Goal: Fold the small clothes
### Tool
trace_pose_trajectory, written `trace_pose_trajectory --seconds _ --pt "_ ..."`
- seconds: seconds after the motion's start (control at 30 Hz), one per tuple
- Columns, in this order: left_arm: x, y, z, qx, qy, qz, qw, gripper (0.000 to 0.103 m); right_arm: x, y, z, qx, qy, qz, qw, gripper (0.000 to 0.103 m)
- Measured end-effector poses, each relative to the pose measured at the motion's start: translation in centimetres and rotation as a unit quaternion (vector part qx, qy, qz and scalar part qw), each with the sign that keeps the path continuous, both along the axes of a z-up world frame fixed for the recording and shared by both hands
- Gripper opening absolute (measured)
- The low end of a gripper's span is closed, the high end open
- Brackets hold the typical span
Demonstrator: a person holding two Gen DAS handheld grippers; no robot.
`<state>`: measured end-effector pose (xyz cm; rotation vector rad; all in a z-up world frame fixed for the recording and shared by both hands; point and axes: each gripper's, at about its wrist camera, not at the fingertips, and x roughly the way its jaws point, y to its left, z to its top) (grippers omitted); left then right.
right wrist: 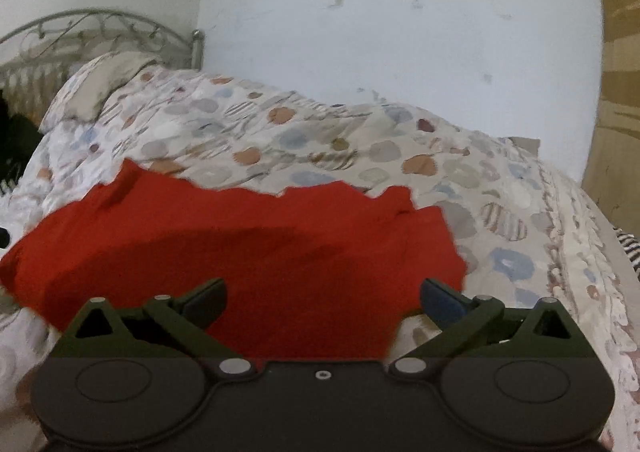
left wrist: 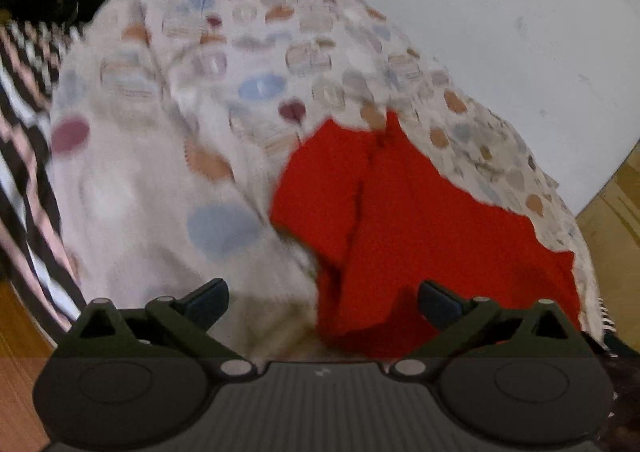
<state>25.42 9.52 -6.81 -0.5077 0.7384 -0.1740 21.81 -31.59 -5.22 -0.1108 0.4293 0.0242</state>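
Both the left gripper [left wrist: 323,302] and the right gripper [right wrist: 323,302] stand wide apart, holding nothing. Just beyond them the red garment [right wrist: 240,252] lies on the patterned bedspread [right wrist: 500,212]. A fold looks laid; next comes gripping an edge again.

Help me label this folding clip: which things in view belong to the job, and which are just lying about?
Part of the job:
- red garment, lying on the bed
- left hand-held gripper, open, holding nothing
- right hand-held gripper, open, holding nothing

Just lying about:
- spotted bedspread
- pillow
- metal headboard
- striped cloth
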Motion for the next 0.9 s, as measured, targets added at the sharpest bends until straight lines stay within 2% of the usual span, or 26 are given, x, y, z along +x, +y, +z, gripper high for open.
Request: trace_pose_trajectory --seconds 0.1,0.3,0.4,0.63,0.9 --pt "-0.1 -0.7 -0.6 -0.014 0.014 0.008 0.9998 0.103 0.0 1.7 -0.7 -0.012 0.007 0.014 1.000 0.102" --pt "1.2 -2.4 -0.2 0.036 0.035 0.024 0.9985 0.103 1.2 3.1 -0.8 0.003 0.002 0.015 1.000 0.102" --pt "1.3 -3.0 -0.1 0.050 0.042 0.028 0.9975 0.103 1.6 3.6 -0.8 0.005 0.001 0.016 1.000 0.103" --pt "1.6 -3.3 -0.3 0.057 0.051 0.030 0.9966 0.103 1.8 3.9 -0.7 0.005 -0.009 0.019 1.000 0.102" --pt "1.9 -3.3 -0.5 0.059 0.054 0.033 0.9962 0.103 2.1 4.2 -1.4 0.022 0.003 0.036 0.999 0.103"
